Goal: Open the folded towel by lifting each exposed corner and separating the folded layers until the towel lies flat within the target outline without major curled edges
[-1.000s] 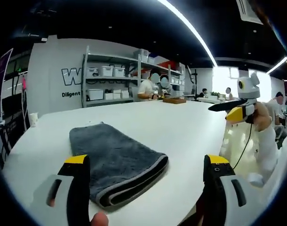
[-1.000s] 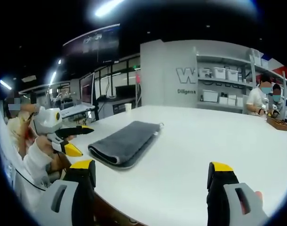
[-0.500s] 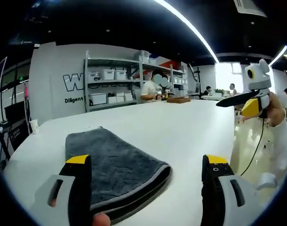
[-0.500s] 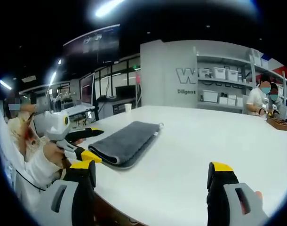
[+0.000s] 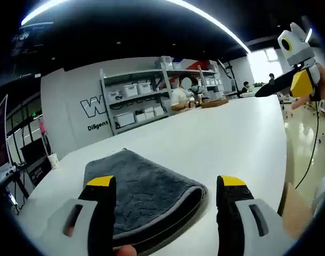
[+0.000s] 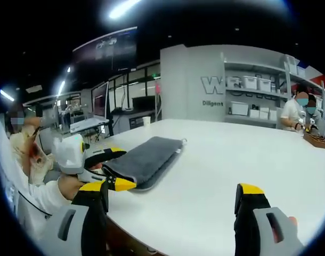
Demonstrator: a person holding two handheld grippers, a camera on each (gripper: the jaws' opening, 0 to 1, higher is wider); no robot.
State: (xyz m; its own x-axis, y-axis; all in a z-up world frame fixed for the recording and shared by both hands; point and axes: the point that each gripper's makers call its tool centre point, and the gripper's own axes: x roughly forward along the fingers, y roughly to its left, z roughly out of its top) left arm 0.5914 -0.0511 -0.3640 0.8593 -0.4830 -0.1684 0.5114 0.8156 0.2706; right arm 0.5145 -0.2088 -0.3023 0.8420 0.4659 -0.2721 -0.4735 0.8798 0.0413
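the left gripper (image 5: pixel 167 184) has moved closer, its jaws spread around the near folded end of the grey towel (image 5: pixel 144 186) on the white table (image 5: pixel 216 138). the right gripper (image 6: pixel 173 193) stays spread, beside the towel. wall letters (image 6: pixel 216 85) read "w" and "diligent".

Lab/workshop: storage shelving (image 5: pixel 144 98) with bins, wall lettering (image 6: pixel 218 85), white worktable (image 6: pixel 216 160).

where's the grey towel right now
The folded grey towel lies on the white table near its edge, with the left claw open around its near folded end.
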